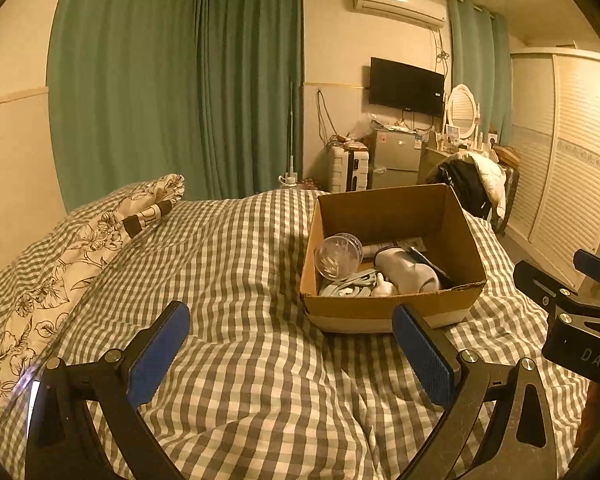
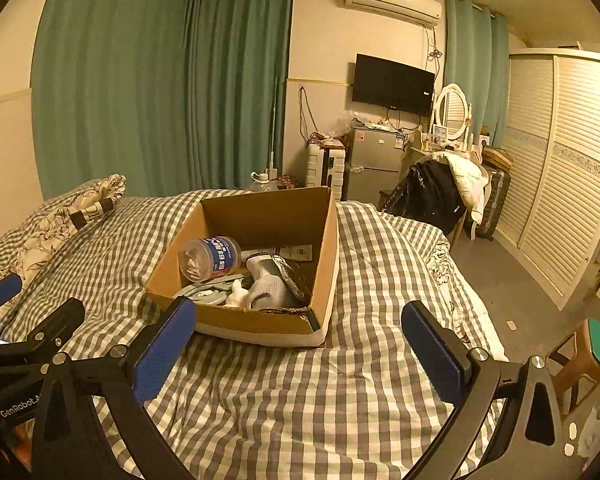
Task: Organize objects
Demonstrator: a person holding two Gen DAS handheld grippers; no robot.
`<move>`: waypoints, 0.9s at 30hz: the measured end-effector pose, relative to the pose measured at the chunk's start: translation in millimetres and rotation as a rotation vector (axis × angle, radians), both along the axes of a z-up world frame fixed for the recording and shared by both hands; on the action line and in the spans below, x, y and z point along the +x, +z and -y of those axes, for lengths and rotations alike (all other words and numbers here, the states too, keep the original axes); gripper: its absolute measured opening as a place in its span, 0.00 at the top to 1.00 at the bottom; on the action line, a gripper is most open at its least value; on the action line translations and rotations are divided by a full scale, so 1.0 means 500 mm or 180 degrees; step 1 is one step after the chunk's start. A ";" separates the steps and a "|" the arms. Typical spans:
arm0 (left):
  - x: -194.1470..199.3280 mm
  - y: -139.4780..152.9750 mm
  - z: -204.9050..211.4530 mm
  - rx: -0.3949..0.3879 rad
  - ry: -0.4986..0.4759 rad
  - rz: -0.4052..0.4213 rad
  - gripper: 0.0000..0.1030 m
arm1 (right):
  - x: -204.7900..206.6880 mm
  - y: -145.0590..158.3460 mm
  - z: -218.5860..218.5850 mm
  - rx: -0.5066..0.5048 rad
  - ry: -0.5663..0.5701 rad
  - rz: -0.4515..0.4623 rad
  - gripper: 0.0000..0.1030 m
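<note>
I am holding my left gripper (image 1: 290, 344) and my right gripper (image 2: 298, 342) low over the bed (image 2: 284, 412), both spread wide and carrying nothing. Their blue pads (image 2: 164, 354) are hanging above the rumpled check cover, apart from it as far as I can tell.

Just beyond the fingertips the box (image 2: 260, 326) is sitting on the cover, open at the top, its near wall facing me and torn along the rim. The left wrist view is placing it ahead and to the right; the right wrist view, ahead and slightly left, so it is lying between my two grippers.

Inside, the clear jar (image 2: 210, 258) is lying on its side against the left wall. A white sock (image 2: 266, 280) is resting at the middle, a small white figurine (image 2: 238, 296) is standing near the front wall, and a flat pale-green piece (image 2: 204, 292) is lying beneath them. I cannot identify the dark foil-like item on the right.

In my judgement everything is boxed and a clean withdrawal remains. I am advising myself to keep the grippers level, clear the torn rim, and avoid dragging the soft cover, which would tip the box.
</note>
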State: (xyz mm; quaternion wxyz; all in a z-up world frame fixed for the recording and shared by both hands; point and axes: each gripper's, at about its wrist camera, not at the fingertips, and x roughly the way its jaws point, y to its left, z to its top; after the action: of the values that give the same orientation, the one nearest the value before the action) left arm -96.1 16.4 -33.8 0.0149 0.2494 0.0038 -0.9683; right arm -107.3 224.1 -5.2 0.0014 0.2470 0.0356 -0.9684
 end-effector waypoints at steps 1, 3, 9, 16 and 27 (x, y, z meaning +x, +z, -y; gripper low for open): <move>0.000 0.000 0.000 0.0016 -0.0004 0.0007 0.00 | 0.000 0.000 0.000 0.0005 0.0000 -0.0001 0.00; -0.002 0.000 0.002 0.0044 -0.0006 0.0021 0.00 | 0.000 0.000 0.000 0.0007 -0.0002 -0.0001 0.00; -0.006 -0.001 0.006 0.0071 0.0000 0.0039 0.00 | 0.000 -0.002 0.000 -0.0009 0.0022 0.0017 0.00; -0.004 -0.003 0.004 0.0092 -0.0005 0.0053 0.00 | 0.001 0.000 0.003 0.0007 0.0032 0.0015 0.00; -0.006 -0.006 0.007 0.0132 -0.0005 0.0089 0.00 | 0.000 -0.006 0.005 0.0042 0.0024 0.0040 0.00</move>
State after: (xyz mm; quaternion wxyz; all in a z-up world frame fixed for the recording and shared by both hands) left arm -98.8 12.9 -37.0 0.0090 0.2631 0.0234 -0.9644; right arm -107.5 221.5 -8.3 0.0037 0.2530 0.0430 -0.9665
